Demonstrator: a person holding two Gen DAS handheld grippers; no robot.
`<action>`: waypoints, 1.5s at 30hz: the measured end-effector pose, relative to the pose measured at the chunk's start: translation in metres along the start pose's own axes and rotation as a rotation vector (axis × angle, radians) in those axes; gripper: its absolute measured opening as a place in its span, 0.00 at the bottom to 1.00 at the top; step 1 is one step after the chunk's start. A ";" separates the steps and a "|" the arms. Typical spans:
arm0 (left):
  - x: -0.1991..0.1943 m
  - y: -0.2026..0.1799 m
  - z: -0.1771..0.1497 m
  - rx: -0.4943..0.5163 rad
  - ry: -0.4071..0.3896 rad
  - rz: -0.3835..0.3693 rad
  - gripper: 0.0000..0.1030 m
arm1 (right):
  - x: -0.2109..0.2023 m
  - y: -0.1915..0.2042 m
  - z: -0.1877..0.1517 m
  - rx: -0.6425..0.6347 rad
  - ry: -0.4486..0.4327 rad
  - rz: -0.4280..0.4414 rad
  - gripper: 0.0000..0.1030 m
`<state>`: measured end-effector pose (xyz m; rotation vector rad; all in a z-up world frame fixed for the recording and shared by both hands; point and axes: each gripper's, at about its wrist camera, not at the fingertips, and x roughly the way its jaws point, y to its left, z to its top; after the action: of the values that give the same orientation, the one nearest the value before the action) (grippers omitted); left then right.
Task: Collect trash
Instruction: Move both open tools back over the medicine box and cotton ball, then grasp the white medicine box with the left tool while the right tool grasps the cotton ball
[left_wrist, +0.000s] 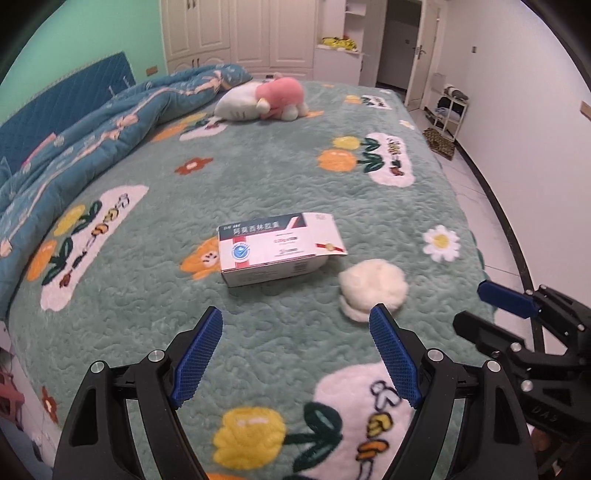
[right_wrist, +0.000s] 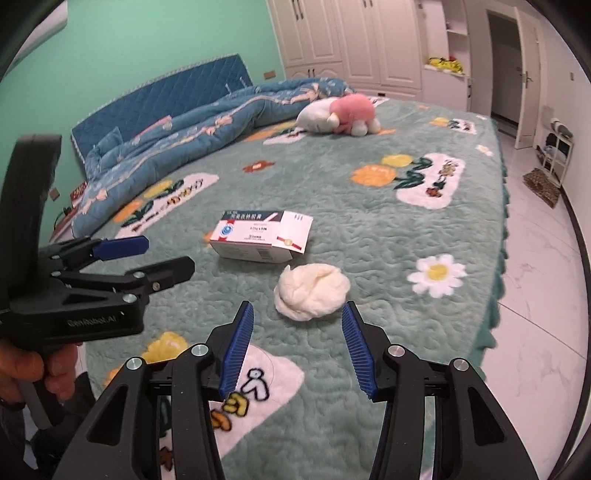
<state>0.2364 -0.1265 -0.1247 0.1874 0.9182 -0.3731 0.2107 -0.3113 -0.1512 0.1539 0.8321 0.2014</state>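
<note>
From my left wrist view, going left to right, I see the rumpled blue quilt (left_wrist: 92, 136), puffy and stitched, bunched along the quilted blue headboard (left_wrist: 62, 99), then the plush green bedspread (left_wrist: 166, 295) with its swirled pile and appliqué flowers. My left gripper (left_wrist: 297, 325) hangs over that spread with its jaws spread wide, ribbed blue pads (left_wrist: 199, 354) bare, nothing between them. Just ahead of it lies the medicine box (left_wrist: 273, 249), a flat rectangular carton of white card with a dark blue band and red trim; its right end flap stands open, and I cannot tell whether anything is inside. Just beside the box, to its right and apart from it, sits the crumpled white tissue wad (left_wrist: 373, 288), soft and rounded. Farther back a pink and white plush toy (left_wrist: 273, 98) rests on the bed. At the right edge I see my right gripper (left_wrist: 517, 317), black with a blue pad. In the right wrist view that right gripper (right_wrist: 297, 325) stands partly open and holds nothing, the tissue wad (right_wrist: 314, 291) lying just beyond its tips on the spread, the box (right_wrist: 258, 236) behind it. A hand (right_wrist: 33, 369) grips the left tool's handle at the left.
</note>
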 end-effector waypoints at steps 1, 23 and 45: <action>0.007 0.002 0.001 -0.003 0.011 0.002 0.79 | 0.011 -0.001 0.002 -0.005 0.016 0.004 0.49; 0.068 0.038 0.045 0.337 0.053 -0.044 0.79 | 0.131 -0.019 0.006 -0.039 0.179 -0.007 0.18; 0.135 0.024 0.051 0.817 0.225 -0.246 0.71 | 0.134 -0.024 0.011 0.005 0.184 -0.003 0.18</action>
<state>0.3573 -0.1520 -0.2026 0.8829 0.9697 -0.9628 0.3096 -0.3029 -0.2450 0.1405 1.0154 0.2127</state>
